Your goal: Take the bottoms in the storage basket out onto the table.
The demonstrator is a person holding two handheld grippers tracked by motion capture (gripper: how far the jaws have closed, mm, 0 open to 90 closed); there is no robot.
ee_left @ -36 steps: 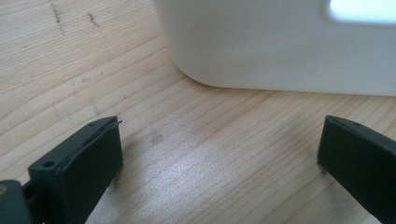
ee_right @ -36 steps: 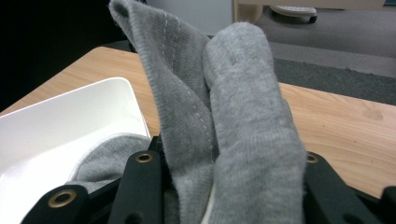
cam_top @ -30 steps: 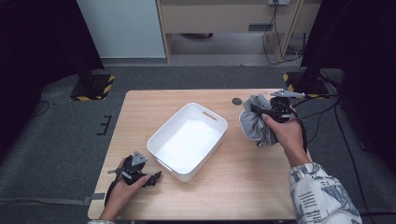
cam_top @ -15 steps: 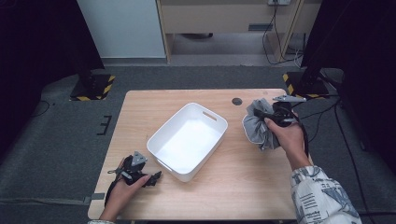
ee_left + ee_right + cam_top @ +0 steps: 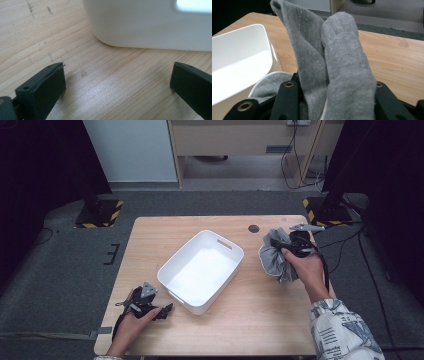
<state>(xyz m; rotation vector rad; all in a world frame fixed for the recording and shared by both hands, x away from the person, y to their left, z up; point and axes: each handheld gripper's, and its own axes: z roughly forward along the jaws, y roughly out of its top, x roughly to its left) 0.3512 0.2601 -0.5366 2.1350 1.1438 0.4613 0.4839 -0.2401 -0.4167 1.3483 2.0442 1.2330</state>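
The right gripper (image 5: pixel 295 244) holds a bunched grey fleece cloth (image 5: pixel 274 260) between its jaws, above the right side of the light wooden table (image 5: pixel 260 320). Compared with a second ago, cloth and hand sit slightly lower and nearer the person; the grip is unchanged. The left gripper (image 5: pixel 117 82) rests unmoved at the table's near left, jaws wide apart, just beside the white rectangular plastic bin (image 5: pixel 220 242).

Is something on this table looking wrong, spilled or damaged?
Nothing stands out. The white bin sits upright and empty on the table, set at a slant. The grey cloth is bunched in the right gripper; nothing is spilled or broken.
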